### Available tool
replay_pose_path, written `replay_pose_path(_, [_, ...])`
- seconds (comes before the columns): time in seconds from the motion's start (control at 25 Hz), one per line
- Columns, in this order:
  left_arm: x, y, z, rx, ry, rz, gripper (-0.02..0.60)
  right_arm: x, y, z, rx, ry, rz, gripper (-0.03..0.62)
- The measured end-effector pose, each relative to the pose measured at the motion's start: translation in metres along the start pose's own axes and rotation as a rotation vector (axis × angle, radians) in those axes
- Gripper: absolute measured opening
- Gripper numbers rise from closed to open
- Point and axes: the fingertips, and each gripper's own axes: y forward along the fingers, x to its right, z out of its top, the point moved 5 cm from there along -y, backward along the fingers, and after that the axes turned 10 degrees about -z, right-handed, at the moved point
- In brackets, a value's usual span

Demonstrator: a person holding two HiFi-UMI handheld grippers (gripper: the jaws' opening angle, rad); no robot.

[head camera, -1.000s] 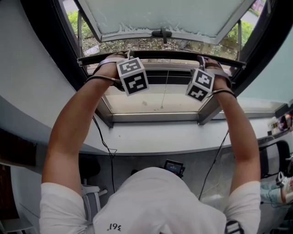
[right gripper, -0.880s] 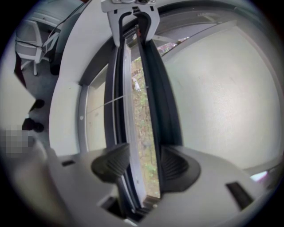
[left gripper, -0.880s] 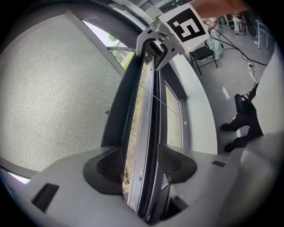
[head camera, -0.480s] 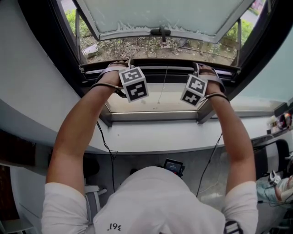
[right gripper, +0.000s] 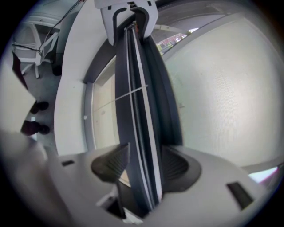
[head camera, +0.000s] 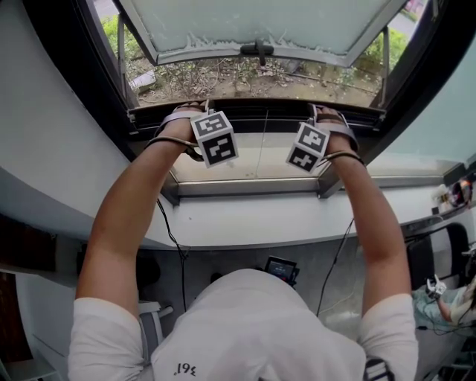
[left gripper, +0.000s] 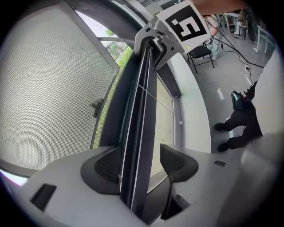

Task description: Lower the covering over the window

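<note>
The covering is a mesh screen [left gripper: 49, 88] that ends in a dark bottom rail [head camera: 260, 113]. In the head view the rail runs level across the upper middle of the frame, with a stretch of uncovered opening between it and the lower window frame [head camera: 253, 190]. The open window sash [head camera: 260, 22] shows at the top. The person reaches up with both arms and takes the rail near its two ends, likely so that it comes down level and does not jam in its side tracks. The left gripper [left gripper: 143, 159] straddles the rail, but its jaws have just been opening. One pad [left gripper: 106, 166] lies against the rail's side while the other [left gripper: 177, 163] stands clear, so this claw no longer pinches anything. The right gripper [right gripper: 144, 162] looks clamped on the rail, a pad set against each face. A thin cord [head camera: 262, 145] hangs from the rail's middle. With that gap left below the rail, the lowering seems unfinished, and the left claw may be letting go to find a fresh hold.
</note>
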Motion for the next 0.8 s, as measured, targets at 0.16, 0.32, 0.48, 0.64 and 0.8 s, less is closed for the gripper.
replay_pose_path(0.16, [0.004,0.007,-0.001,-0.003,-0.01,-0.014,0.267,-0.007,0.003,0.0,-0.011,0.006,0.016,0.221])
replay_pose_path(0.32, [0.009,0.015,-0.003,-0.01,-0.017,-0.033,0.268,-0.017,0.007,0.0,-0.018,0.014,0.039,0.221])
replay_pose_path(0.48, [0.015,0.025,-0.005,-0.015,-0.022,-0.053,0.268,-0.026,0.011,-0.001,-0.018,0.02,0.052,0.221])
replay_pose_path(0.64, [0.017,0.03,-0.007,-0.015,-0.023,-0.061,0.27,-0.032,0.015,-0.001,-0.015,0.028,0.056,0.222])
replay_pose_path(0.8, [0.015,0.032,-0.006,-0.012,-0.022,-0.059,0.27,-0.031,0.018,-0.001,-0.013,0.034,0.053,0.222])
